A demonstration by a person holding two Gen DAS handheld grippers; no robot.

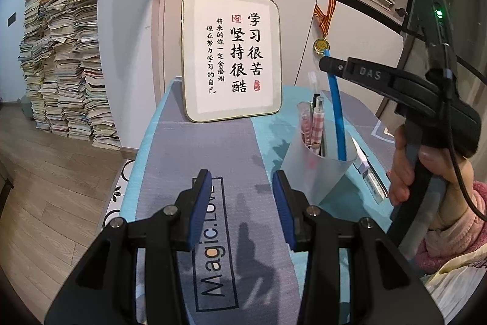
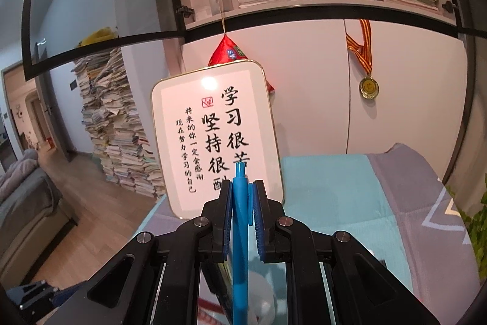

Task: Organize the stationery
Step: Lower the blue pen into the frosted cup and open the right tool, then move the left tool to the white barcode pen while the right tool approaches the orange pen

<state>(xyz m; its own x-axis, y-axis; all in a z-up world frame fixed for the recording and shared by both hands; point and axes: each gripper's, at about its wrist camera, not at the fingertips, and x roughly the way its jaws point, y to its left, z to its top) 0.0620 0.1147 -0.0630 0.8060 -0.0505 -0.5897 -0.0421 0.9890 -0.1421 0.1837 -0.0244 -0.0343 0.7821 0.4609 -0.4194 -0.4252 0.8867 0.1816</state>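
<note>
A blue pen (image 1: 335, 102) stands nearly upright, its lower end inside a translucent white pen cup (image 1: 313, 172) that holds several other pens. My right gripper (image 1: 324, 63) is shut on the pen's upper part, above the cup. In the right wrist view the blue pen (image 2: 240, 221) runs between the pads of the right gripper (image 2: 242, 188), and the cup's white rim (image 2: 261, 294) shows below. My left gripper (image 1: 242, 203) hovers over the grey mat left of the cup, open, with nothing between its fingers.
A framed calligraphy sign (image 1: 231, 57) leans at the back of the table. A flat ruler-like item (image 1: 369, 177) lies right of the cup. The grey and teal mat (image 1: 188, 160) covers the table. Tall paper stacks (image 1: 67, 57) stand on the floor at left.
</note>
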